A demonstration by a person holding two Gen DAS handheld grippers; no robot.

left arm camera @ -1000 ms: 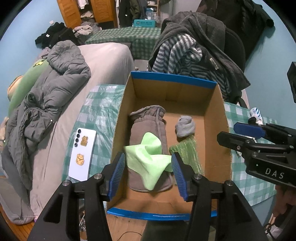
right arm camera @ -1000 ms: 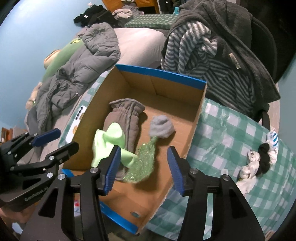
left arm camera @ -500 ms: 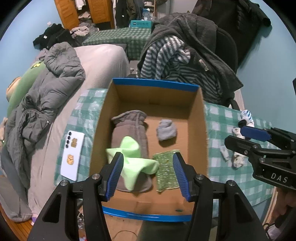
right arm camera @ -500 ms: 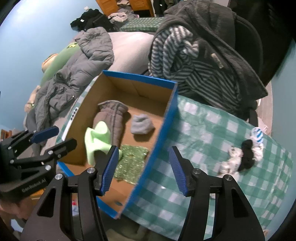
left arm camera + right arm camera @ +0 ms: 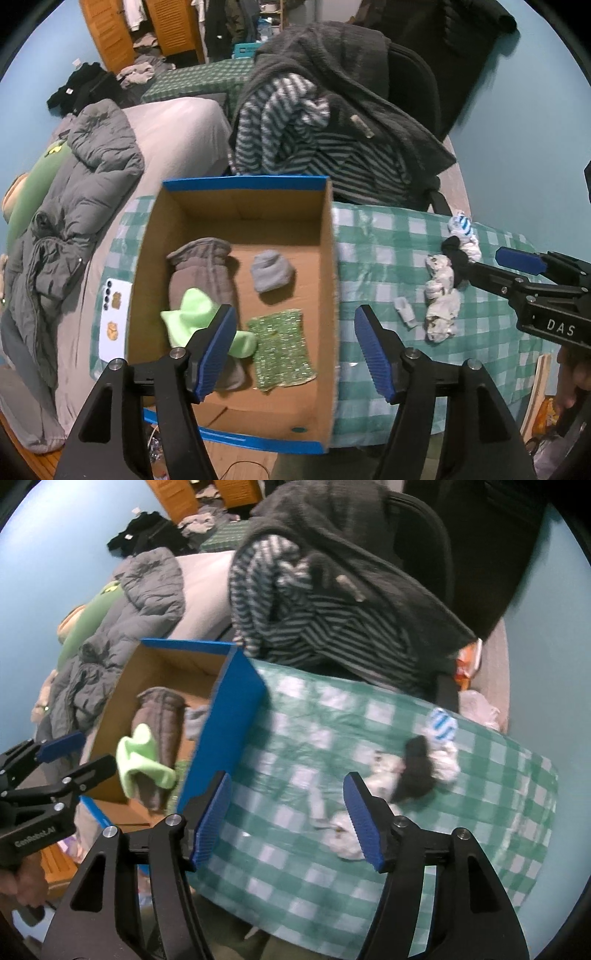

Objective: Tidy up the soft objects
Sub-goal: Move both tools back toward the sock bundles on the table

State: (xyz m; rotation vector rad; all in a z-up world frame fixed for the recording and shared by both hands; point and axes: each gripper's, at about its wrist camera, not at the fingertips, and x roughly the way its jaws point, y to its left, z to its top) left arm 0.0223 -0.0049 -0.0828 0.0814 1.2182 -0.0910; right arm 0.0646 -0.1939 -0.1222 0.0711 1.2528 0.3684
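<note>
Four soft items [image 5: 207,273] in box [image 5: 328,258]; phone [image 5: 112,325] beside.

Matt cardboard box [image 5: 236,218], glossy creased checked tablecloth [image 5: 384,251], glittery green cloth [image 5: 280,347].

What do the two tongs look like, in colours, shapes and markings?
Both are black frames with cut-out, angular arms and silver screws. Each finger ends in a blue ribbed pad. The left tongs carry the white letters "GenRobot.AI" on the side, seen from the right wrist view. The right tongs carry "DAS" in white. No cables or sleeves are visible.
</note>
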